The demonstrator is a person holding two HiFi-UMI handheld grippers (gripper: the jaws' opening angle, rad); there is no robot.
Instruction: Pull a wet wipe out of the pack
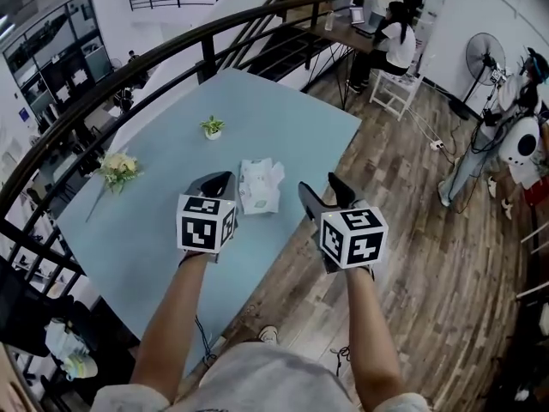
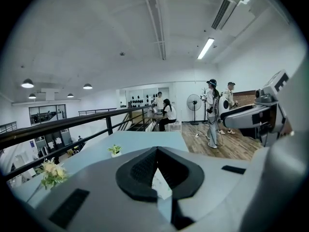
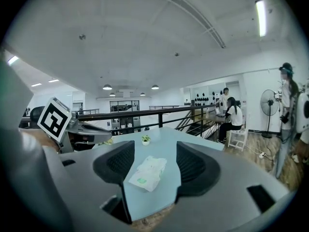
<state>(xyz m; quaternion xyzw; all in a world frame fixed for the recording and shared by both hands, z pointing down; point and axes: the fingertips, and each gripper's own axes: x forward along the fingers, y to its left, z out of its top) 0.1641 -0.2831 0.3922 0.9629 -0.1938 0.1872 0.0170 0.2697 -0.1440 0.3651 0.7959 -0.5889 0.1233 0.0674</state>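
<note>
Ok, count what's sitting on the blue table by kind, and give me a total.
Wet wipe pack: 1
Small potted plant: 1
Flower bunch: 1
Total: 3

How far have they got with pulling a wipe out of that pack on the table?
Nothing looks done yet: the wet wipe pack lies on the blue table, touched by neither gripper. In hand: the left gripper, jaws shut and empty, and the right gripper, jaws apart, hover either side of it. Left: pinch a wipe and pull it out.
</note>
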